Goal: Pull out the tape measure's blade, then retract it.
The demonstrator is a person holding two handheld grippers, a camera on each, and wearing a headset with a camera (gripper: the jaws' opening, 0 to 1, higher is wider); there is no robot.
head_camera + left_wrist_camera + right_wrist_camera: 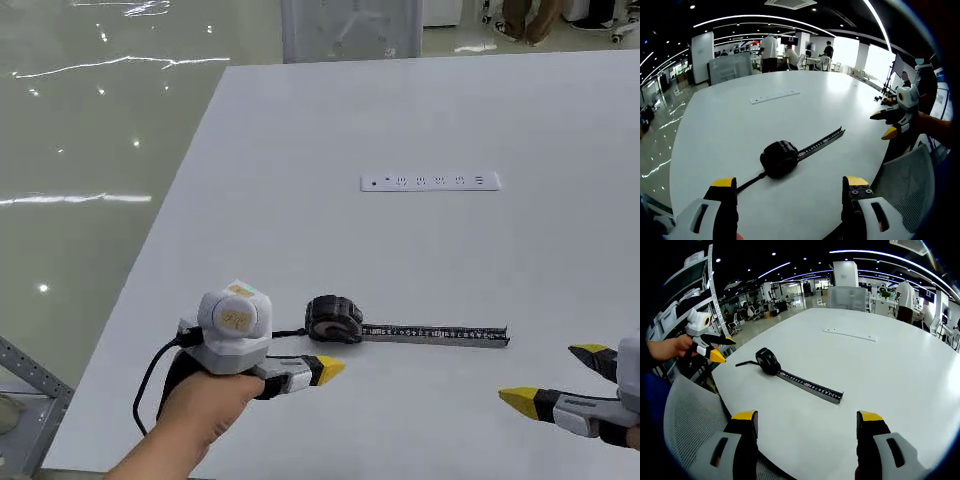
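A black tape measure (pixel 333 319) lies on the white table (pixel 420 130), its blade (pixel 436 334) pulled out flat to the right. My left gripper (pixel 335 368) hovers just below and left of the case, held in a hand. In the left gripper view the case (pixel 779 158) sits ahead between the open jaws, apart from them. My right gripper (pixel 560 378) stands open at the lower right, a short way past the blade's tip (pixel 504 336). The right gripper view has the blade (pixel 810 386) and case (pixel 768 360) ahead, untouched.
A white power strip (pixel 430 181) lies farther back on the table. The table's left edge runs diagonally beside a glossy floor (pixel 90 150). A chair (pixel 350 30) stands at the far edge. People stand in the background (pixel 769 47).
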